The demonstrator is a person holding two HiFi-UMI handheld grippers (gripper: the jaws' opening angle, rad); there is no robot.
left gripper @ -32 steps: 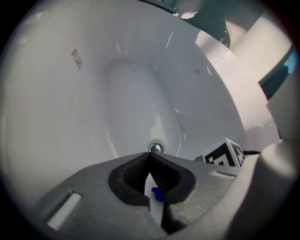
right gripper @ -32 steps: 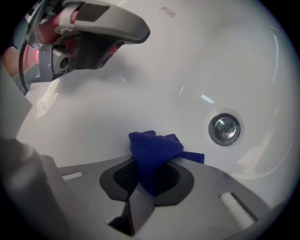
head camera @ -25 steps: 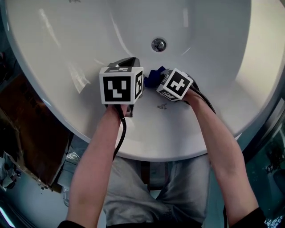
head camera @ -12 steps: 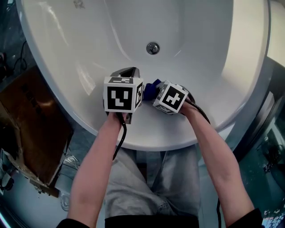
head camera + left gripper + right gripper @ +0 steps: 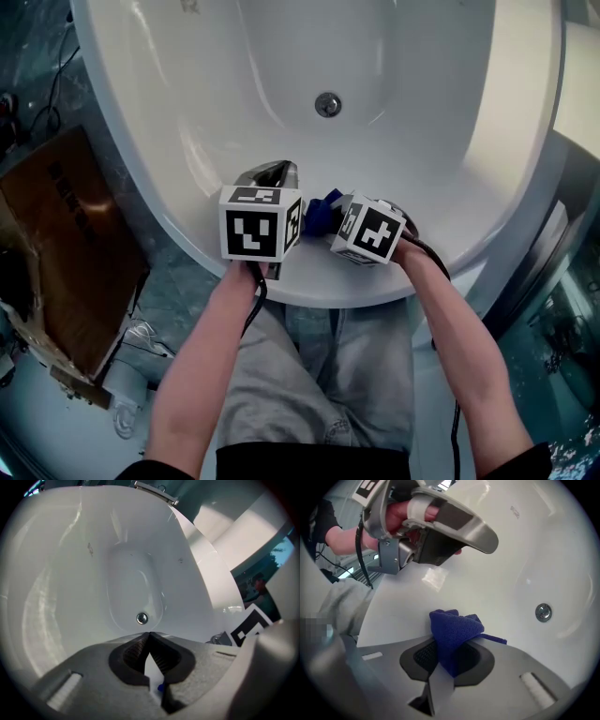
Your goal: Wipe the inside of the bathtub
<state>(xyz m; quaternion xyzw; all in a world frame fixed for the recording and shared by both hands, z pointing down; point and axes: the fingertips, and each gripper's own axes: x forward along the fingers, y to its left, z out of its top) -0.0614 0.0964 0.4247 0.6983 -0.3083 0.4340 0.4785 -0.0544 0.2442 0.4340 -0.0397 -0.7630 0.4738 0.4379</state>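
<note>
At the near rim of the bathtub [image 5: 422,112], the right gripper [image 5: 450,656] pinches a bunched blue cloth [image 5: 454,627] while the left gripper [image 5: 149,644], just beside it, sits closed and empty; gripped by one fold, the cloth could pull free when dragged against the wall.

The left gripper [image 5: 270,174] and the right gripper [image 5: 452,641], with the blue cloth [image 5: 322,210] clamped in its jaws, have been drawn back from the drain [image 5: 327,104] toward the near rim of the bathtub [image 5: 309,291]. More of the brown board [image 5: 66,244] beside the tub is now taken in by the head view.
</note>
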